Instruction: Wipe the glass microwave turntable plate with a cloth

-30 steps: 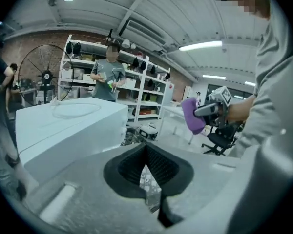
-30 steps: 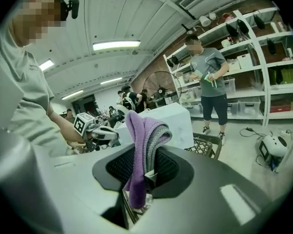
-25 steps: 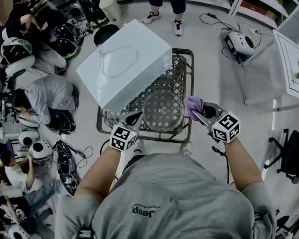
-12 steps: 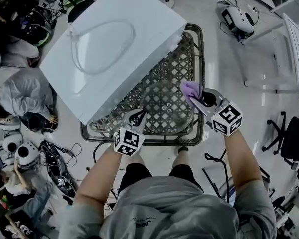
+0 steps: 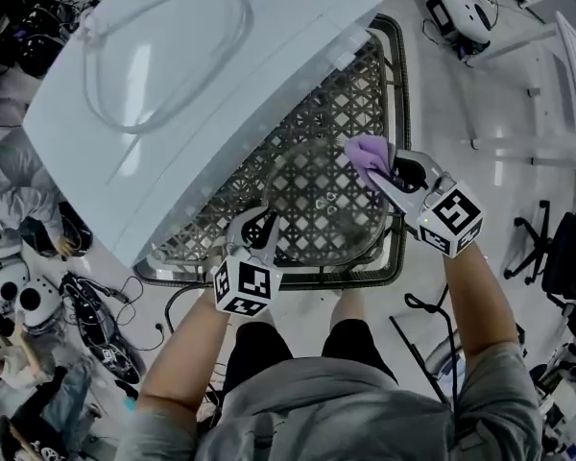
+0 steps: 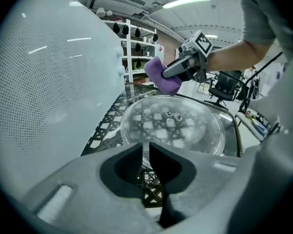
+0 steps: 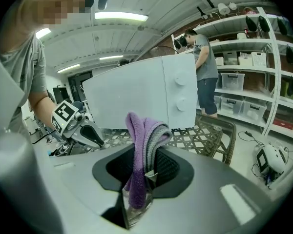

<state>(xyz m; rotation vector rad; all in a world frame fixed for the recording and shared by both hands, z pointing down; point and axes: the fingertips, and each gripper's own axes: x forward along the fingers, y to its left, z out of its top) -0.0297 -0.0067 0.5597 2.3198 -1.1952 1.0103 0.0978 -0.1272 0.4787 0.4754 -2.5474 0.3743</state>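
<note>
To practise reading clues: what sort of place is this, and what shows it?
Probably a workshop or lab, not a kitchen: the white box-shaped microwave sits on a dark woven rattan table, white shelving holds plastic storage bins, and white helmets lie on the floor.

Clear round glass plate (image 5: 326,200), bunched purple cloth (image 5: 368,157) near its far rim

Operator wears a grey short-sleeve T-shirt (image 5: 365,411) and dark shorts (image 5: 261,342), forearms bare below the sleeves. Left gripper (image 5: 259,230) and right gripper (image 5: 388,175) are the same build: light-grey moulded shell with a black recess round the jaws. Each carries a white cube (image 5: 243,288) at the back, with black square markers on its faces.
</note>
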